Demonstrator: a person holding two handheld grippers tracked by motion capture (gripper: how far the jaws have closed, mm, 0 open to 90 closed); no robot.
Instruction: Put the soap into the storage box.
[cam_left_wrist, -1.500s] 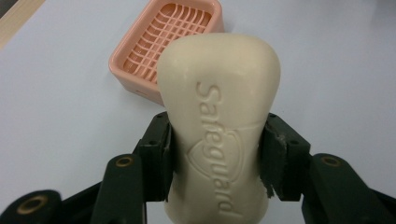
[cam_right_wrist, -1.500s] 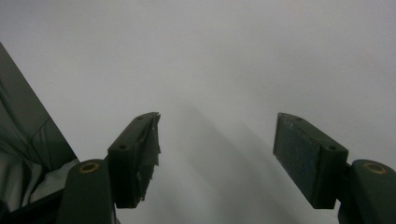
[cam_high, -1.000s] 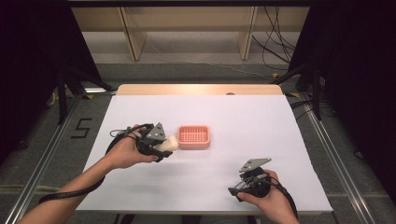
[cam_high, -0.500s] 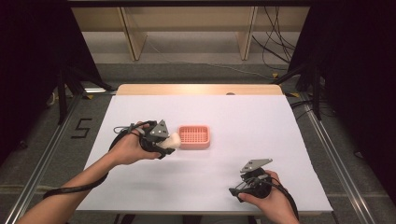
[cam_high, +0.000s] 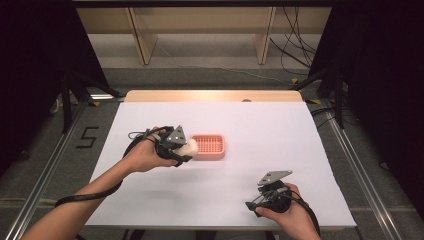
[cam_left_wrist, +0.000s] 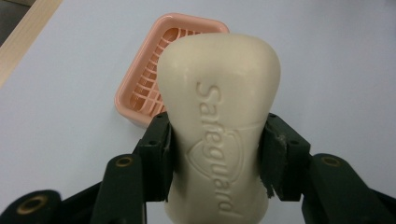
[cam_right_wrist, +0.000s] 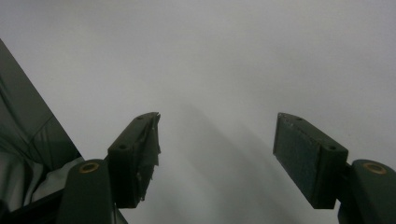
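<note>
A white tabletop (cam_high: 280, 150) stands in a dark-walled room. The left gripper (cam_left_wrist: 217, 154) pinches a cream soap bar (cam_left_wrist: 219, 112) by its sides, held clear above the surface, just short of the pink soap dish (cam_high: 209, 146), likely its destination. The right gripper (cam_right_wrist: 215, 158), spread and empty, rests aside.

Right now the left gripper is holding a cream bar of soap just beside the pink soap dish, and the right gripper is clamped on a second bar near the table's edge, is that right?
Not quite. The left gripper does hold the cream soap beside the pink soap dish, but the right gripper holds nothing: the right gripper view shows its jaws apart over the bare white table.
</note>
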